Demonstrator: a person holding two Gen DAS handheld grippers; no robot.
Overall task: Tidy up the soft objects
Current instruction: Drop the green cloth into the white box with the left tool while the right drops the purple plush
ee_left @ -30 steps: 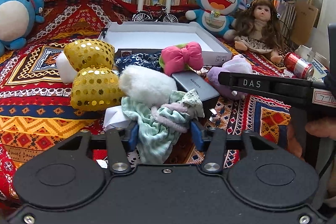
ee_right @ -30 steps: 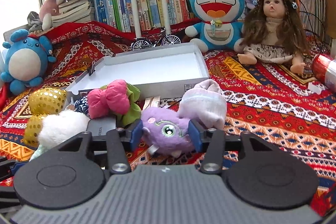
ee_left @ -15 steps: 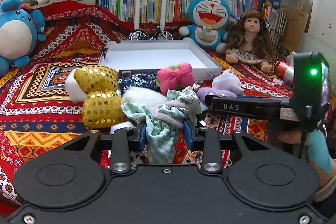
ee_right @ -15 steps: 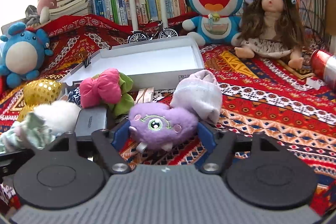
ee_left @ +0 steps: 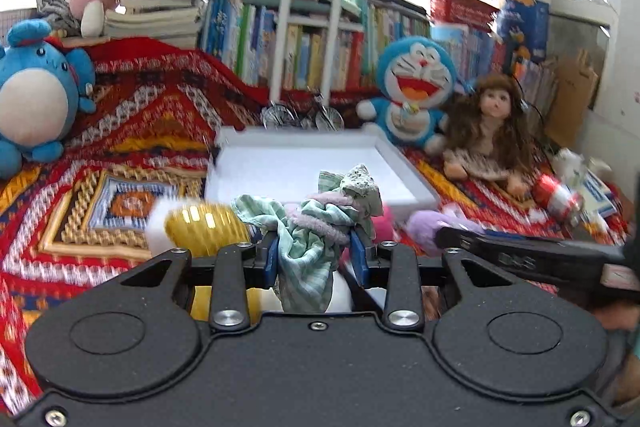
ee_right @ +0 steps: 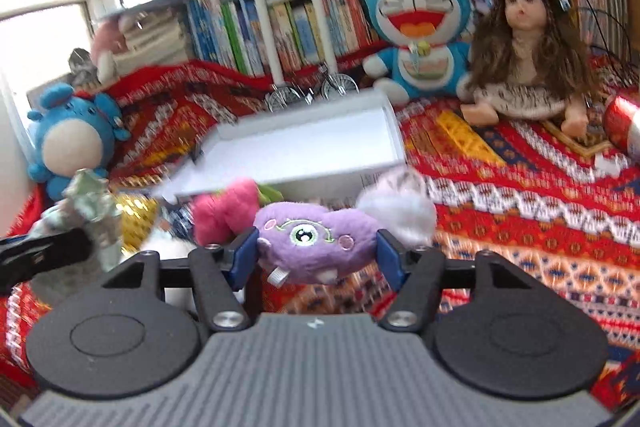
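Tray (ee_left: 404, 183): white, shallow, nothing seen inside it in either view; it lies on the patterned cloth (ee_left: 132, 143) at 12 o'clock of both grippers.
Done: judged from the bare tray, no soft item has been put away yet.
In hand: two items are held clear of the pile, one per gripper.
Left on cloth: gold sequin bow (ee_left: 204, 229), pink bow (ee_right: 226, 213), white fluffy piece (ee_right: 400, 207) and a white puff partly hidden low in the right wrist view, all just short of the tray's near wall.
Not counted: blue round plush (ee_left: 38, 99), Doraemon (ee_right: 418, 27) and doll (ee_right: 524, 47) sit along the back by the books; whether they belong to the job cannot be told.
Left gripper (ee_left: 314, 259): fully closed on the green rag (ee_left: 310, 243), a crumpled cloth bundle with a lilac band round it; cloth spills above and below the pads.
Left pose: tilted gently downward, aimed at the tray's middle, the rag showing in front of the tray's floor.
Right gripper (ee_right: 316, 255): jaws closing, the purple plush (ee_right: 316, 241) between them and both blue pads touching its ends.
Right pose: tilted gently downward, facing the tray's near right corner at 12 o'clock; the left gripper shows at its 9 o'clock.
Judgement: early stage; both loads need carrying to the tray, then the remaining pile.
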